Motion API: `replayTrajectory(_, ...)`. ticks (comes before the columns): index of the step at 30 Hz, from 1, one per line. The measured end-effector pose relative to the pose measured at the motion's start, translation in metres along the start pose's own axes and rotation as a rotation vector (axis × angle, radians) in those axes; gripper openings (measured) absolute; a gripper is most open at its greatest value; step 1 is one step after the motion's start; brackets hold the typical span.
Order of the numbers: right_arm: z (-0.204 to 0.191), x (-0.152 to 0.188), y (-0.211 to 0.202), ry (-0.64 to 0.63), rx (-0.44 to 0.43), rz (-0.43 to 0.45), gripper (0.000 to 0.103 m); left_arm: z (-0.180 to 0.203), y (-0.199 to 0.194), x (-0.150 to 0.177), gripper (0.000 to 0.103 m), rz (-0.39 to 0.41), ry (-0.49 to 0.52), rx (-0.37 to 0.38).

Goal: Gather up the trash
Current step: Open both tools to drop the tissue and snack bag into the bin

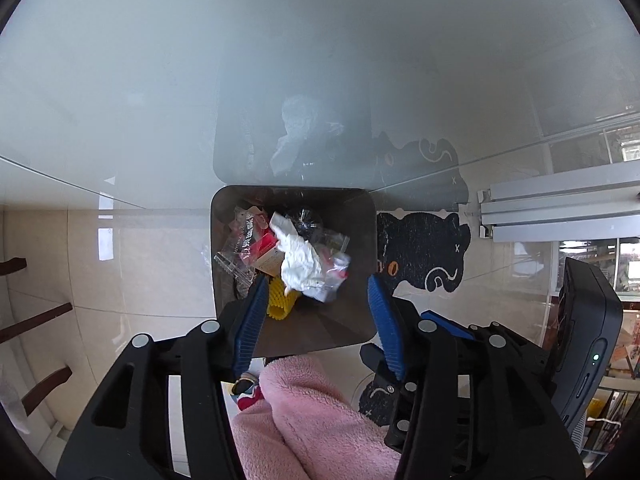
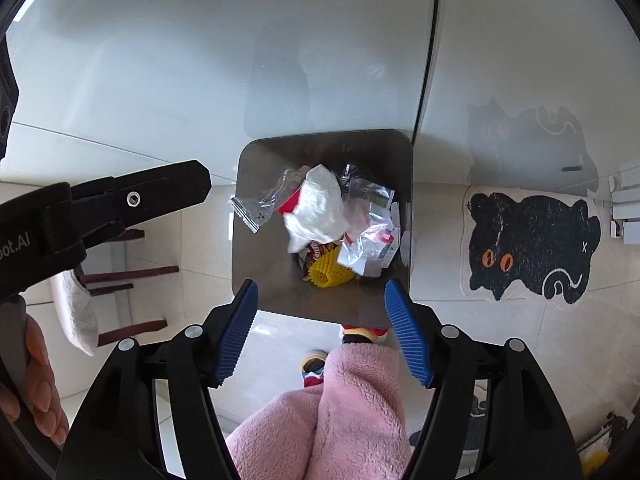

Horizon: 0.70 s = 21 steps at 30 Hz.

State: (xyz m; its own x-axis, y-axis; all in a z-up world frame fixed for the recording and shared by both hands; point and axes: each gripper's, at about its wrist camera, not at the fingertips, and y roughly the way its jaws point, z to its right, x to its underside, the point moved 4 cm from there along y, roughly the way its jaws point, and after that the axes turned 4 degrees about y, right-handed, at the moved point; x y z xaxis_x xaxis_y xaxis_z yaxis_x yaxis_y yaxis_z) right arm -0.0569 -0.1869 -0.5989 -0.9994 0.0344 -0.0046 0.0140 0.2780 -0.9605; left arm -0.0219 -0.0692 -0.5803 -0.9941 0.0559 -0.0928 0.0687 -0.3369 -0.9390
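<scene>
Tiled floor, cat rug beside full bin

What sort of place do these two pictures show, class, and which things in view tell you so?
Most likely a room in a home: a cat-shaped floor mat lies on pale floor tiles, a bin of rubbish stands beside a glass tabletop, and wooden chair legs show nearby.

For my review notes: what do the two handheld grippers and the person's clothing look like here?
Both the left gripper and the right gripper have black plastic frames with silver round pivots and blue ribbed fingers. In the right wrist view, the left gripper's side bears white lettering ending ".AI". The person wears fluffy pink trousers.
</scene>
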Motion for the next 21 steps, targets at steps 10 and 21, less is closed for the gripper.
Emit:
replayTrajectory(10, 0.003, 0.014, -0.077, -0.01, 0.016, 0.069, 0.098, 0.019, -0.087, 0.009, 0.089, 0.116, 0.032, -0.052)
replayTrajectory(21, -0.028, 0.01, -0.247, -0.056, -0.028, 0.296, 0.1, 0.057, -0.277, 0.002, 0.095, 0.421, 0.135, -0.065)
